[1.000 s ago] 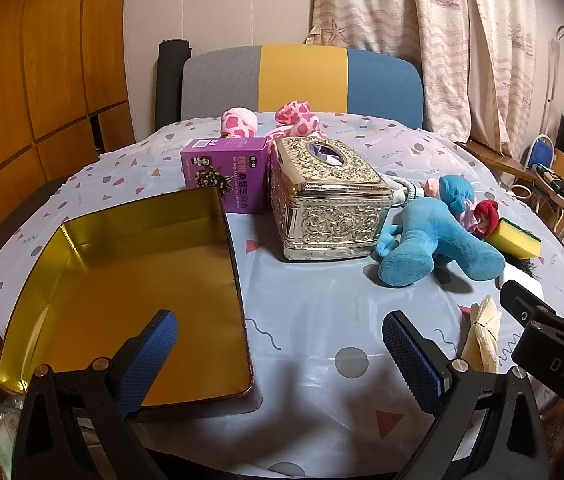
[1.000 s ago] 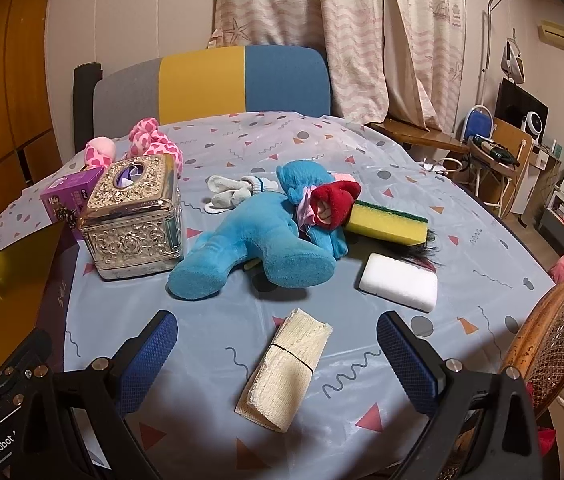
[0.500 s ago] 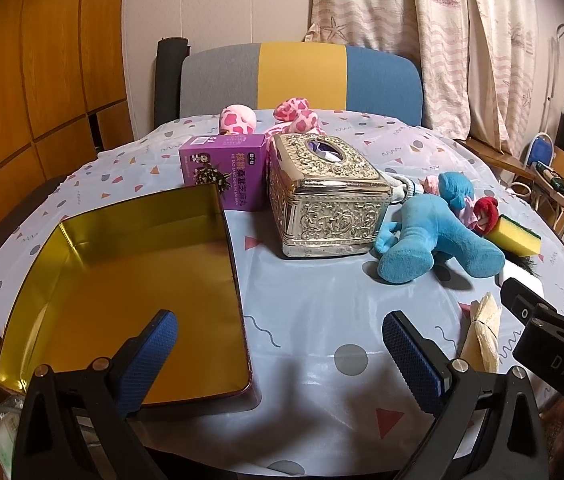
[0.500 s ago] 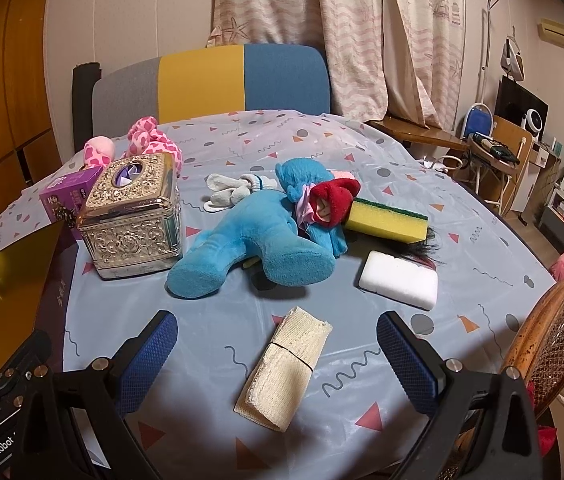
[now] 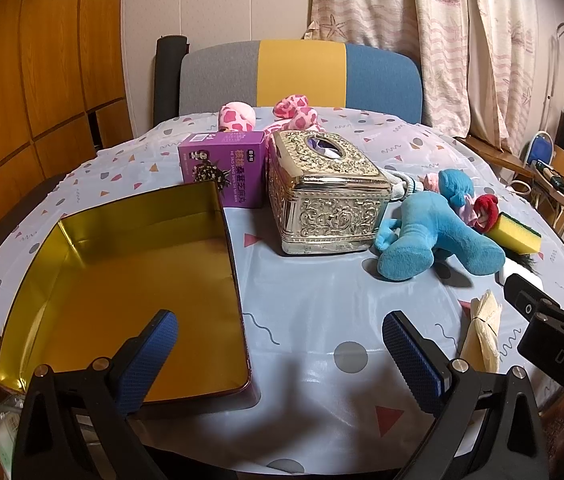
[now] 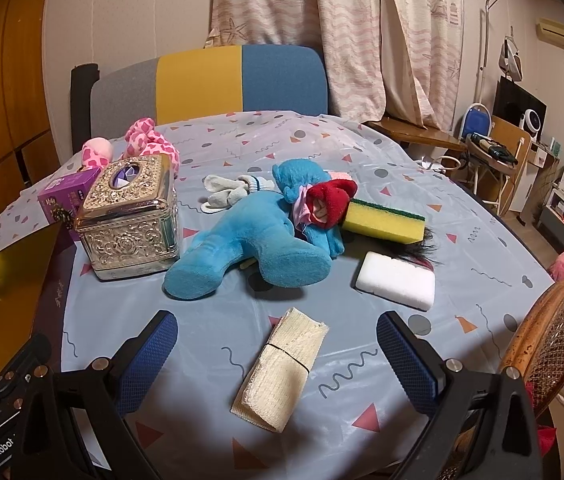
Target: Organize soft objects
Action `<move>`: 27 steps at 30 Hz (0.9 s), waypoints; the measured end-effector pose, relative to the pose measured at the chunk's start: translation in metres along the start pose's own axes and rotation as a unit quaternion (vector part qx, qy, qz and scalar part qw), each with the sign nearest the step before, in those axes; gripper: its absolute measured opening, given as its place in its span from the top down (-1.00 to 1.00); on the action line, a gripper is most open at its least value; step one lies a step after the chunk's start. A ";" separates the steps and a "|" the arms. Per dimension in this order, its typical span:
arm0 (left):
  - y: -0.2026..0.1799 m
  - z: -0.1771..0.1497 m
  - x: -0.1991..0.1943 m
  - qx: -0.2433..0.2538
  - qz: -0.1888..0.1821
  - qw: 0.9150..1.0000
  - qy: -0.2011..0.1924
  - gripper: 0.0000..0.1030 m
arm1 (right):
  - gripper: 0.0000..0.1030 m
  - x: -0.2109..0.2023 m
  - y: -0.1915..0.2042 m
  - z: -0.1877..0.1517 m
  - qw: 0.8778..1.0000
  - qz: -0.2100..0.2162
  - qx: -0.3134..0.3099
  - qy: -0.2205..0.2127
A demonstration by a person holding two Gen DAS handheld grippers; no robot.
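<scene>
Lying on the patterned tablecloth [image 6: 242,152]: blue plush toy [image 6: 254,240] beside silver tissue box [image 6: 130,216]; cream folded cloth [image 6: 282,368] between the right gripper [image 6: 278,348] fingers, untouched. Left gripper [image 5: 278,344] near the gold tray [image 5: 122,280]. Both grippers spread wide, empty.

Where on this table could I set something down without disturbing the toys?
The gold tin tray is empty. Bare cloth lies between the tray, the silver tissue box and the open left gripper. The far cloth near the chair is free. It is crowded around the blue plush, yellow sponge, white block and folded cloth.
</scene>
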State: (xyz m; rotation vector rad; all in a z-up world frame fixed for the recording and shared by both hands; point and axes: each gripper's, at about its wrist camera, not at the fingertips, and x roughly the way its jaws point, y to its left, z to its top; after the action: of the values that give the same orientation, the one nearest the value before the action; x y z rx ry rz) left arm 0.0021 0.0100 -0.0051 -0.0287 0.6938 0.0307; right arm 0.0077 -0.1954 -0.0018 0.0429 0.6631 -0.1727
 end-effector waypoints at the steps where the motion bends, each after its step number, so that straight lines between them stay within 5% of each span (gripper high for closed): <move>1: 0.000 0.000 0.000 0.000 0.000 1.000 0.000 -0.99 | -0.98 0.000 0.000 0.000 1.000 -0.001 0.000 0.000; 20: -0.008 0.001 0.002 0.014 -0.005 1.000 0.006 -0.99 | -0.98 -0.005 -0.029 0.013 0.999 -0.019 0.026 -0.018; 27: -0.019 0.004 0.011 0.037 -0.048 0.998 0.023 -0.99 | -0.98 -0.006 -0.059 0.022 0.998 -0.031 0.047 -0.019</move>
State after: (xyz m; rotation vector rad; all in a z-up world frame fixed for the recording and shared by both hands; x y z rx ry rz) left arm 0.0135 -0.0086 -0.0088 0.0087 0.7391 -0.0886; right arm 0.0060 -0.2550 0.0200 0.1092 0.6175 -0.2642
